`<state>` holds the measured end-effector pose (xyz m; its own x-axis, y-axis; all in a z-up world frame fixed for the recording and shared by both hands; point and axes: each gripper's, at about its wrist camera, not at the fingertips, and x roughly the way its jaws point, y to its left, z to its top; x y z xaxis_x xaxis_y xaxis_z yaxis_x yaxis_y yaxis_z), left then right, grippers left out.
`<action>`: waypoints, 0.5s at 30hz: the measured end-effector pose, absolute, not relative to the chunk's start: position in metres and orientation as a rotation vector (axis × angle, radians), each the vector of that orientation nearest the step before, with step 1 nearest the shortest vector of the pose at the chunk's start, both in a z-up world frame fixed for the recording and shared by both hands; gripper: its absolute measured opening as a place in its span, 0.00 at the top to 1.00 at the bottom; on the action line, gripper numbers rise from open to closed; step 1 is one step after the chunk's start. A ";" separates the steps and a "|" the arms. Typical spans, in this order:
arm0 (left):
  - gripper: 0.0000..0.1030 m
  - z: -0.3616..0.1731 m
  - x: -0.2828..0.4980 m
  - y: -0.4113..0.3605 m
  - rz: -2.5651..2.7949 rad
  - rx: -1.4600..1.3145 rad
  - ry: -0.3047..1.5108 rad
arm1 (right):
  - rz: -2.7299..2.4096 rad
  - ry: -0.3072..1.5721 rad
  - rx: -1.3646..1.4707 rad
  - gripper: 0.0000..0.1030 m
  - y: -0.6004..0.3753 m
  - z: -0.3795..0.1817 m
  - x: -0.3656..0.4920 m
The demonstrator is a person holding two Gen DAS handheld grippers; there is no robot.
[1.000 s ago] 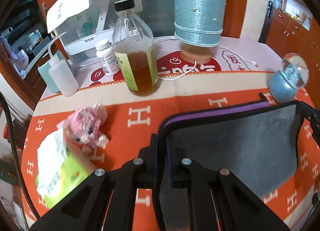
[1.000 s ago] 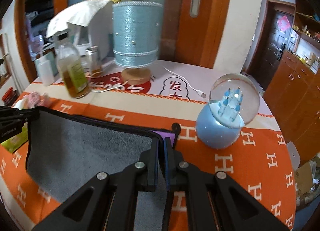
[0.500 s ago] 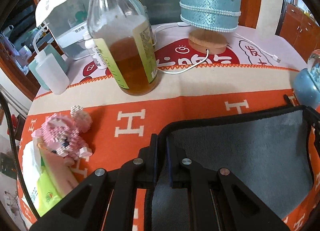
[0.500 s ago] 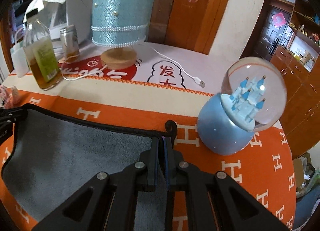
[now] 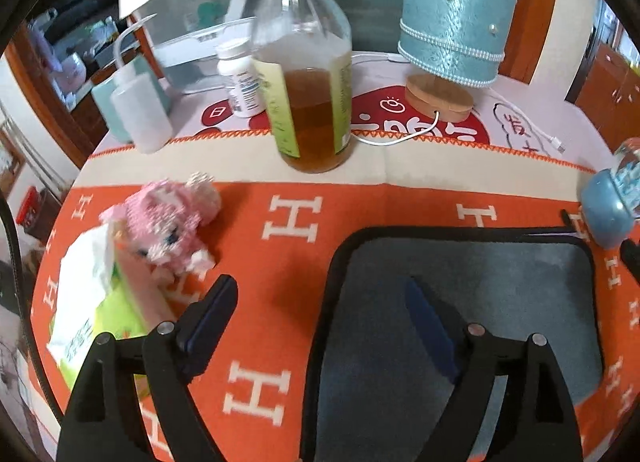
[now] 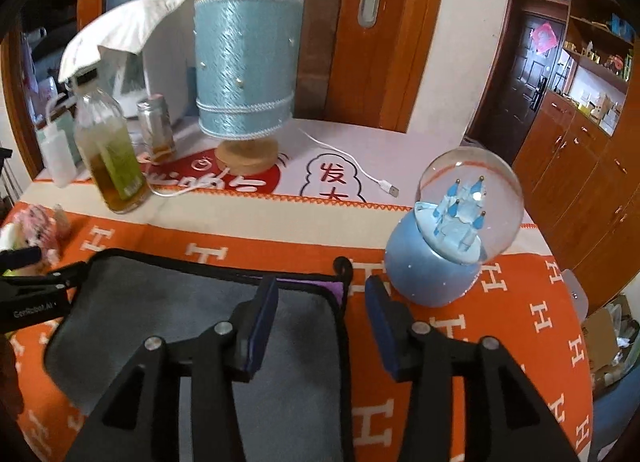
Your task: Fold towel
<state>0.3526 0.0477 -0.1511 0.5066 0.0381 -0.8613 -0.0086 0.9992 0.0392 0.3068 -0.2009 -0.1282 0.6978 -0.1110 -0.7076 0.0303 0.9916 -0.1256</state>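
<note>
A grey towel (image 5: 472, 302) with black edging lies folded flat on the orange tablecloth; a purple strip shows at its far right corner (image 6: 320, 285). My left gripper (image 5: 320, 294) is open and straddles the towel's left edge, one finger over the cloth, one over the towel. My right gripper (image 6: 322, 302) is open above the towel's (image 6: 180, 310) far right corner, holding nothing. The left gripper's finger shows at the left of the right wrist view (image 6: 36, 286).
A bottle of amber liquid (image 5: 308, 74), a blue lamp (image 5: 456, 14), a white pill bottle (image 5: 240, 78) and squeeze bottle (image 5: 140, 110) stand behind. A pink toy (image 5: 168, 218) and tissue pack (image 5: 96, 302) lie left. A snow globe (image 6: 452, 230) stands right of the towel.
Both grippers have opened and let go of the towel's corners. The towel now lies folded flat on the table. Both grippers have drawn back a little.
</note>
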 end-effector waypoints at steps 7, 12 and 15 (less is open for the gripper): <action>0.10 -0.126 0.317 0.062 0.004 -0.010 1.004 | -0.049 0.804 -0.085 0.56 -0.184 -0.115 0.279; 0.10 -0.109 0.289 0.068 -0.016 -0.009 0.985 | -0.024 0.808 -0.083 0.56 -0.171 -0.106 0.259; 0.10 -0.101 0.272 0.071 -0.035 -0.017 0.976 | -0.008 0.802 -0.087 0.56 -0.162 -0.099 0.247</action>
<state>0.2724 0.0709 -0.1006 0.5595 -0.0368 -0.8280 0.0218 0.9993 -0.0296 0.2471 -0.1620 -0.0994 0.6954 -0.0404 -0.7175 -0.0253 0.9964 -0.0807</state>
